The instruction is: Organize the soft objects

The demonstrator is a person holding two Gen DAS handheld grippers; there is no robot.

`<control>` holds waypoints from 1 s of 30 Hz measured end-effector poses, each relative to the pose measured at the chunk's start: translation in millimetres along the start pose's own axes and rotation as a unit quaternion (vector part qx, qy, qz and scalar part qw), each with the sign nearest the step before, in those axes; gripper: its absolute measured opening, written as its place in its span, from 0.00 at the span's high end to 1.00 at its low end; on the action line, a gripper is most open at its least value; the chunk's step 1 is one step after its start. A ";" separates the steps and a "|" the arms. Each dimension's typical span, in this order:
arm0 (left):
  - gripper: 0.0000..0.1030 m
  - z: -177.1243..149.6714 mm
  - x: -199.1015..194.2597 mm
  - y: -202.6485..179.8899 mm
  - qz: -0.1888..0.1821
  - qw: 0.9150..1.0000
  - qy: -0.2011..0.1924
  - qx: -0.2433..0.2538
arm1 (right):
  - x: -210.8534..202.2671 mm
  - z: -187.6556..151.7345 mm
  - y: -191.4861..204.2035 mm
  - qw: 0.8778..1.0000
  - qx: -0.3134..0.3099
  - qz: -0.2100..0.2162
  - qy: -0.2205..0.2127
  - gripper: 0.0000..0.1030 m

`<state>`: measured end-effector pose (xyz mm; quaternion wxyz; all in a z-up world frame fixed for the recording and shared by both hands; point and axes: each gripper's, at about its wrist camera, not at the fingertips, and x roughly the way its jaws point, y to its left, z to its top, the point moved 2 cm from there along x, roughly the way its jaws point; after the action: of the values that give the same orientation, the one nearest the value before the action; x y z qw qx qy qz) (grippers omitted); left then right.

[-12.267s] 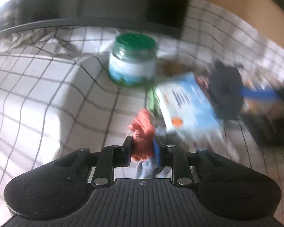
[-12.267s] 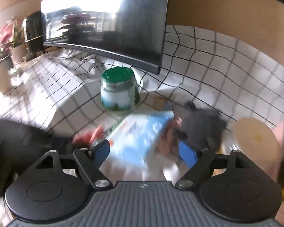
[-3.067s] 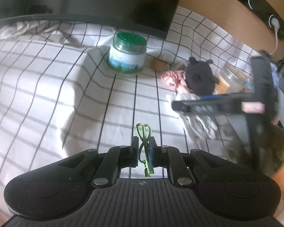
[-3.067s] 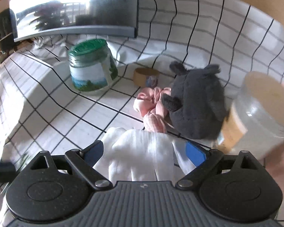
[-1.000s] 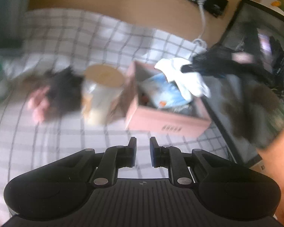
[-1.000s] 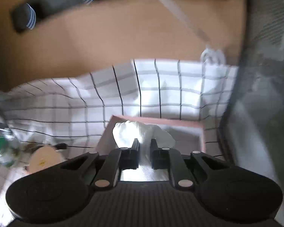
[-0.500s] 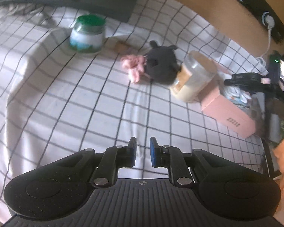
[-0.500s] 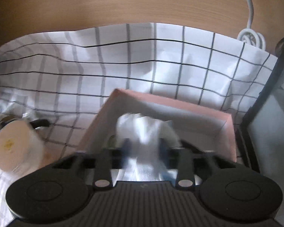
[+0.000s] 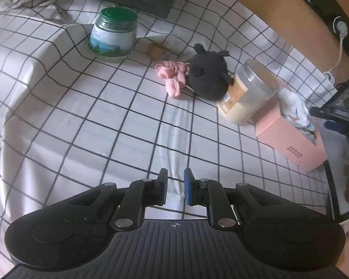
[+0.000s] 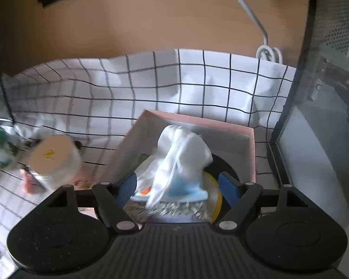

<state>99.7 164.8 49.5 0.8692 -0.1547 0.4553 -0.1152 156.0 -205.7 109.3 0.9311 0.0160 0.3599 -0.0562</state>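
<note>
— Since a second ago the right gripper [image 10: 178,187] has let go of the white glove [image 10: 181,153]; back then its pads were pinched shut on the cloth above the pink box [image 10: 252,153], and now the jaws are opening, with the glove slumped loose between them and neither pad pressing it.

— So where's the glove sitting?

— Inside the pink box, draped over the other stuff in there: a blue-and-white packet [image 10: 186,189] and something yellow [image 10: 215,197] underneath. From the other side you can see it poking up over the rim of the box.

— And the left gripper [image 9: 175,186]?

— Nothing in it. Its jaws are nearly together, just a narrow slit, hovering over the checked cloth [image 9: 93,121].

— What's left out on the table?

— The dark plush toy [image 9: 208,75], with the pink scrunchie [image 9: 172,74] touching its left side. A cream jar [image 9: 246,93] stands just beside the plush on the right and against the pink box. Further back there's a green-lidded jar [image 9: 114,33], and a little brown roll [image 9: 156,50] near it.
</note>
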 end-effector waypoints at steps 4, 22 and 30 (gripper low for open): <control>0.84 3.5 2.1 5.7 0.008 1.000 -0.021 -0.005 | -24.0 -10.3 17.1 1.000 -0.008 0.025 -0.007 0.22; 0.84 64.0 40.6 11.0 0.017 0.995 -0.095 0.010 | -61.8 -77.1 109.3 0.987 -0.139 0.068 0.035 0.22; 0.84 99.2 92.2 -10.5 0.002 0.992 -0.103 0.070 | -55.0 -93.8 114.9 0.986 -0.142 0.061 0.065 0.22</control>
<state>232.6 139.9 37.1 0.9203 -0.1036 0.3545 -0.1288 66.2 -79.8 75.6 0.9003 -0.0912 0.4223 0.0537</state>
